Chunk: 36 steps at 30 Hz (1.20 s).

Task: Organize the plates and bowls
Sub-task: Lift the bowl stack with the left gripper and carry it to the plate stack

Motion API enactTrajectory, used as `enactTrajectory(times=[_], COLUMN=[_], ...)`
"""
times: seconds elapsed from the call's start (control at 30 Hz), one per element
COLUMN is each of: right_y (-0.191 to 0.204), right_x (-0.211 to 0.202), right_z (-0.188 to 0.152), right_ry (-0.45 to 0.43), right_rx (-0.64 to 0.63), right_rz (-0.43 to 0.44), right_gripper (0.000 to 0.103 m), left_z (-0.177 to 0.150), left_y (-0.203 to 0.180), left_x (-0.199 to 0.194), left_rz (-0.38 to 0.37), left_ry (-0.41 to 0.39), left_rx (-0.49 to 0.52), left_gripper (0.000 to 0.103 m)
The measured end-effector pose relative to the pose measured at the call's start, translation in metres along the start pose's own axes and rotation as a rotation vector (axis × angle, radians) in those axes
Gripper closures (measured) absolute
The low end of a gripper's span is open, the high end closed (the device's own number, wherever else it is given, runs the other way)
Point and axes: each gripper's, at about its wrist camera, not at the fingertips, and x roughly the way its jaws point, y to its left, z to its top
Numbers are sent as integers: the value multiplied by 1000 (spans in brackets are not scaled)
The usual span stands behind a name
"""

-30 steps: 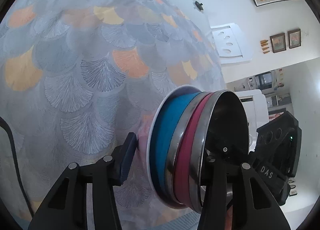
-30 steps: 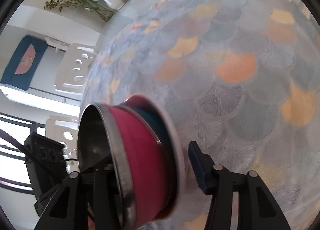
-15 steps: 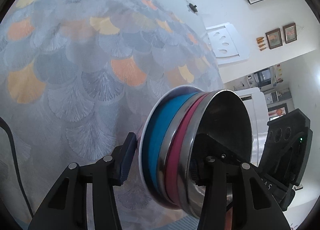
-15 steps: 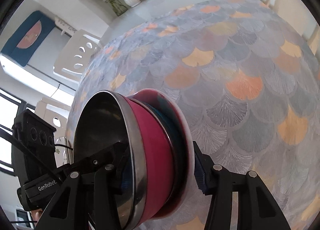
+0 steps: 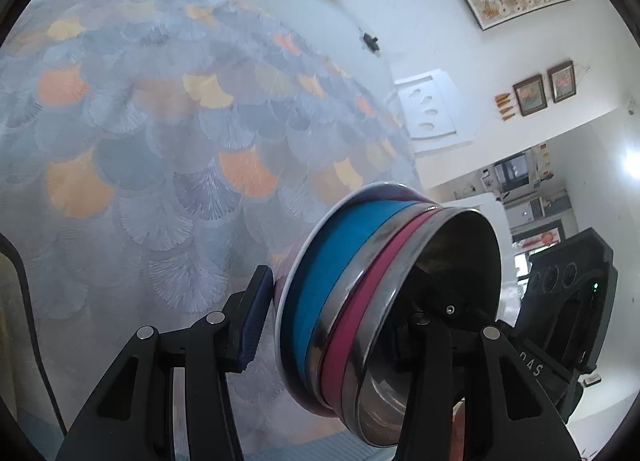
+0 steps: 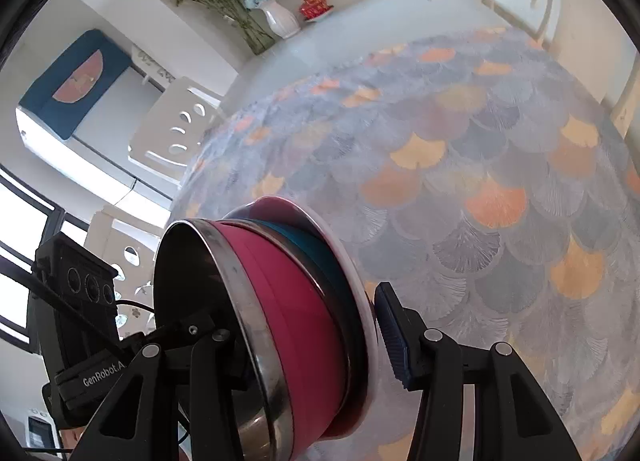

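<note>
- Right now I am gripping the nested stack with both tools, and it is sitting between each pair of fingers, tilted on its side above the patterned tablecloth.
- Left gripper is spanning the stack: one blue pad is pressing the white plate, the other finger is reaching inside the steel bowl.
- Right gripper is clamping likewise, its pad against the plate's underside and its other finger inside the bowl.
- Between plate and steel bowl I am seeing a blue bowl and a magenta bowl.
- Beyond, a white vase of flowers is standing at the table's far edge.
</note>
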Motion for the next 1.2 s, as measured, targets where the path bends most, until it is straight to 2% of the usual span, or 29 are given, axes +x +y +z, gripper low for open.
enactTrajectory(times=[0.23, 0.47, 0.63, 0.77, 0.87, 1.03, 1.2], right_y=[36, 95, 150, 194, 222, 255, 266], right_x=[-16, -20, -6, 16, 36, 68, 95], right_z=[-6, -17, -23, -30, -37, -56, -74], right_ry=[-1, 30, 74, 115, 146, 181, 220], right_rx=[3, 23, 20, 12, 8, 14, 39], right_rz=[4, 42, 92, 131, 151, 149, 115], right_gripper=[54, 54, 54, 54, 54, 54, 54], left_z=[2, 4, 11, 19, 24, 28, 29], left_y=[-10, 10, 38, 65, 87, 118, 147], left_x=[-45, -119, -171, -210, -229, -250, -246], left_rz=[37, 71, 75, 128, 135, 167, 192], left_ry=[-57, -119, -164, -202, -222, -229, -193], left_rx=[11, -7, -31, -18, -26, -36, -37], left_gripper=[60, 60, 60, 60, 60, 60, 60])
